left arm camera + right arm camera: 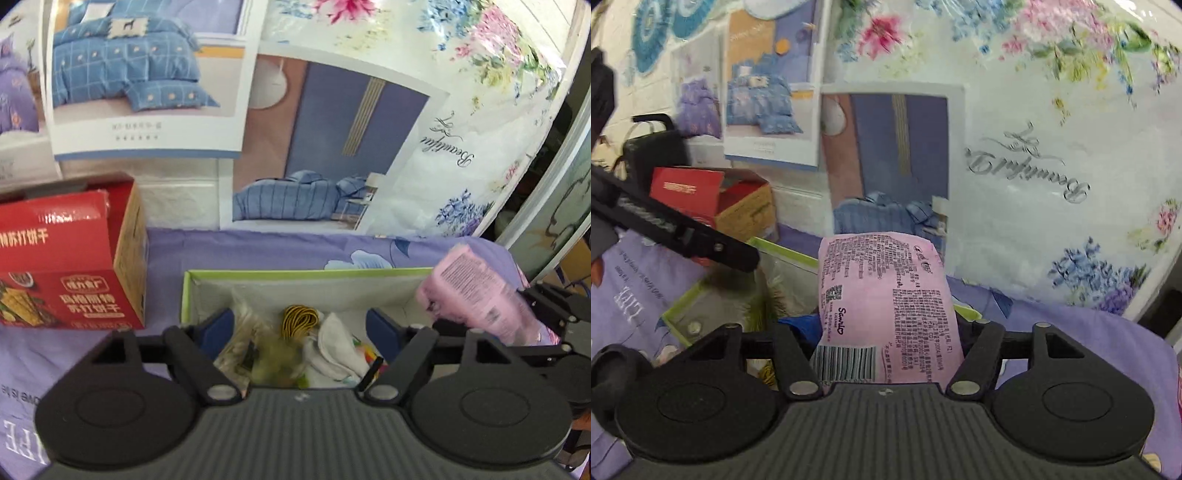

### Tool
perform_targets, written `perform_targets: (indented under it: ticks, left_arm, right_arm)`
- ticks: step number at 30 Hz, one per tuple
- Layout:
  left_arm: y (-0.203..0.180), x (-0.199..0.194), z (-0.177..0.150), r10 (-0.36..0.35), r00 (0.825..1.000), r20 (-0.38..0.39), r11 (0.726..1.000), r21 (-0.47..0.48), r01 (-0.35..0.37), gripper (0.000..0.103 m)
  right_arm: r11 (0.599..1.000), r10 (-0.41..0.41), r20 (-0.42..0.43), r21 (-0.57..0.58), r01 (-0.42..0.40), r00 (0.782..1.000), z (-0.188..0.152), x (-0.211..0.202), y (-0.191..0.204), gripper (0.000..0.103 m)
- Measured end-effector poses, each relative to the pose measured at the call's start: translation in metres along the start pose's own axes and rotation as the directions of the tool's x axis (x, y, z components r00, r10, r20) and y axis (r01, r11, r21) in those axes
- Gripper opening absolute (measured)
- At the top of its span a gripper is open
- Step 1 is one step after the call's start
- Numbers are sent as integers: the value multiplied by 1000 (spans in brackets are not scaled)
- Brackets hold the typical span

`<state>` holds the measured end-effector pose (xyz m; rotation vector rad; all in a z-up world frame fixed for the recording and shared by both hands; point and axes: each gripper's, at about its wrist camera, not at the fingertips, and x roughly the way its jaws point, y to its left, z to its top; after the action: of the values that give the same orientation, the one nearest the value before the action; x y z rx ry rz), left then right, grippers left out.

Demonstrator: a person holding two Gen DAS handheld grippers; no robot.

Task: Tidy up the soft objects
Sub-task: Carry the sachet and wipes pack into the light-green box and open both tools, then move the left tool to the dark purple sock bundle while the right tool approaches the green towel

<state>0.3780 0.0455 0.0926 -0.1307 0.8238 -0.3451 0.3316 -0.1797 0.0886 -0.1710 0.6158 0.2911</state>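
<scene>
Hovering over one green-rimmed box, the left hand-held gripper gapes wide, empty. Inside the box lie one white cloth and one yellow-black cord bundle. The right hand-held gripper grips one pink packet above the box's right end. One red carton stands left of it.

Black claw, blue pads.

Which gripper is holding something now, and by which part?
The right gripper holds the pink packet by its barcode end; the left gripper holds nothing.
</scene>
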Motion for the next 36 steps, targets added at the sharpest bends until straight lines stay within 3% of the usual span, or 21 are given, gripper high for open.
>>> perform_targets:
  ticks: [4, 12, 17, 22, 31, 36]
  left_arm:
    - [0, -6, -5, 26, 1000, 8, 999, 21, -26, 79]
    - [3, -30, -17, 42, 999, 17, 999, 19, -42, 79]
    - [-3, -58, -30, 53, 997, 53, 998, 29, -54, 79]
    - [-22, -89, -55, 86, 992, 95, 993, 76, -94, 79]
    - [-52, -143, -105, 66, 987, 146, 990, 116, -83, 79]
    - [-65, -164, -134, 57, 986, 157, 987, 142, -79, 81]
  right_arm:
    - [1000, 13, -14, 2, -13, 1000, -2, 3, 2, 57]
    - [1000, -17, 68, 22, 15, 998, 13, -22, 7, 66]
    - [999, -43, 108, 12, 42, 993, 5, -53, 13, 69]
    - [998, -62, 141, 25, 59, 988, -22, -93, 19, 70]
    - [991, -94, 179, 106, 76, 979, -87, -162, 32, 71]
    - [980, -100, 161, 184, 70, 982, -122, -180, 37, 71]
